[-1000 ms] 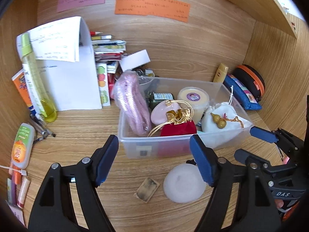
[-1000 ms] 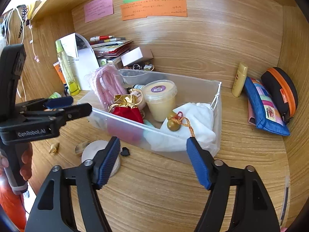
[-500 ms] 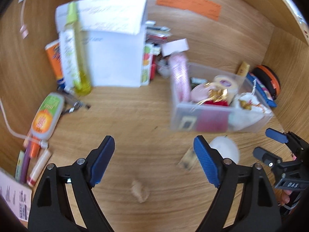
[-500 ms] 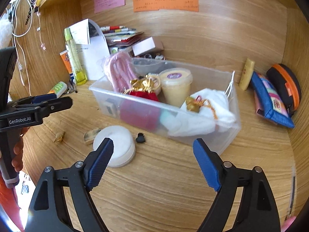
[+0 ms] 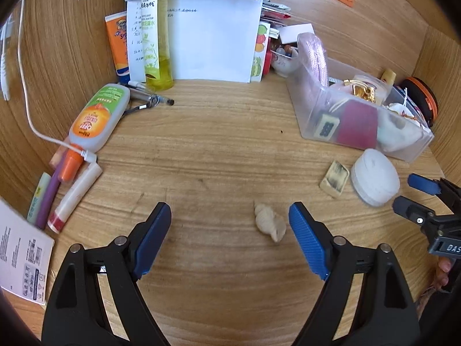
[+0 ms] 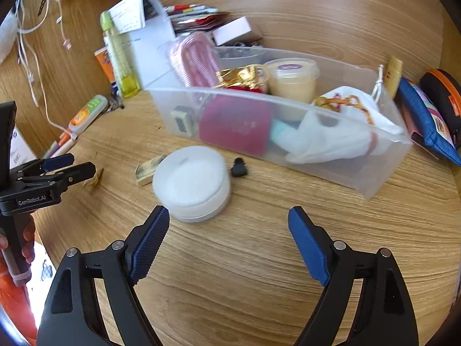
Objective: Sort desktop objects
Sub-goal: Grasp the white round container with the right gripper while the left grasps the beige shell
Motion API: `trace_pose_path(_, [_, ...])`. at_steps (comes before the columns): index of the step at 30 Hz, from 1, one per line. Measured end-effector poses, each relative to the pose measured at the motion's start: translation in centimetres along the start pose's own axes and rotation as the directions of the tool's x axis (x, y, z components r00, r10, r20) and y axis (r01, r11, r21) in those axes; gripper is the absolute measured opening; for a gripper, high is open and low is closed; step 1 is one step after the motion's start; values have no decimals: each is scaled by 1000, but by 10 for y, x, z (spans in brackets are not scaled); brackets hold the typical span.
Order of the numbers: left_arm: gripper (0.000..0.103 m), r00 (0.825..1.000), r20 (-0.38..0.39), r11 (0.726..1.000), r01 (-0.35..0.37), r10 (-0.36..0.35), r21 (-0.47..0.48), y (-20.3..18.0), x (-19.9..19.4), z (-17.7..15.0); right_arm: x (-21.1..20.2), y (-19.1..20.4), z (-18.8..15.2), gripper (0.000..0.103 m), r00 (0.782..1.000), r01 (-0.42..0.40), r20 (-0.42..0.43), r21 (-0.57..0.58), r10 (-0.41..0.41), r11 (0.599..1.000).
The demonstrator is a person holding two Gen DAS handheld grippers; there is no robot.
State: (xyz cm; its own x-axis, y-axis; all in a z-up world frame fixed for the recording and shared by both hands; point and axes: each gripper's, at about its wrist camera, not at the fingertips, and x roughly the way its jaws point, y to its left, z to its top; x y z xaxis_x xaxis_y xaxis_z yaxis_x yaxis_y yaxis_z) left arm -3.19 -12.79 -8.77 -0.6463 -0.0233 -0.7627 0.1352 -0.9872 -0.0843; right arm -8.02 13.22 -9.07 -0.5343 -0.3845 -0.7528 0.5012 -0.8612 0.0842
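While both tongs gape empty, jaws just widened, shell [image 5: 269, 222] lies on bare desk [image 5: 219, 144] inside left gripper [image 5: 230, 225]; white jar [image 6: 191, 183] ahead-left of right gripper [image 6: 229, 229], bin wall [image 6: 288, 141] beyond

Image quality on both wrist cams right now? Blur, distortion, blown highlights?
Left wrist: sharp; fisheye bends the wooden desk grain; dark vignette in corners. Right wrist: slight motion blur on the clear plastic bin and round white lidded container; overexposed patch at the top left edge.
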Motion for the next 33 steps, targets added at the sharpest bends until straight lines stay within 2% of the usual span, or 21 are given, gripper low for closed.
trace_pose_path(5, [84,1000,18,1000,-3,3,0,-2,-3,-6,15,15,2,82,999,-16,-35,-28,15,999])
trace_pose_path(7, [78,1000,17,1000,6,-6,4,-3,-3,-7,21,22,5,82,999,-15,-45,-40,13,999])
trace_pose_path(8, [72,1000,12,1000,9,-9,13,-5,-2,-7,23,26,6,82,999,-20,-47,-47,18,999])
trace_pose_path(10, [65,1000,0,999,14,-14,33,-7,2,-7,25,31,9,82,999,-19,-47,-55,16,998])
trace_pose_path(13, [60,1000,5,998,21,-22,65,-12,4,-8,30,38,11,82,999,-5,-54,-70,1,998])
trace_pose_path(17, [50,1000,11,996,26,-27,85,-14,6,-8,34,40,13,82,998,6,-58,-77,-10,997])
trace_pose_path(19, [41,999,17,995,28,-30,100,-15,6,-9,36,40,15,81,998,7,-61,-76,-12,997])
trace_pose_path(20, [33,999,18,992,37,-39,117,-18,5,-9,36,40,15,81,998,6,-63,-75,-10,997])
trace_pose_path(22, [27,998,17,987,52,-55,153,-23,3,-11,35,39,16,81,998,-2,-56,-70,-2,998])
trace_pose_path(26, [25,999,19,983,42,-46,178,-28,3,-11,36,37,18,79,999,-15,-48,-60,12,998])
trace_pose_path(30, [21,998,16,988,51,-54,149,-24,4,-6,38,39,18,64,999,-9,-49,-67,6,998])
trace_pose_path(33, [21,999,23,987,30,-34,161,-27,6,-5,37,40,17,62,999,-13,-50,-73,9,997])
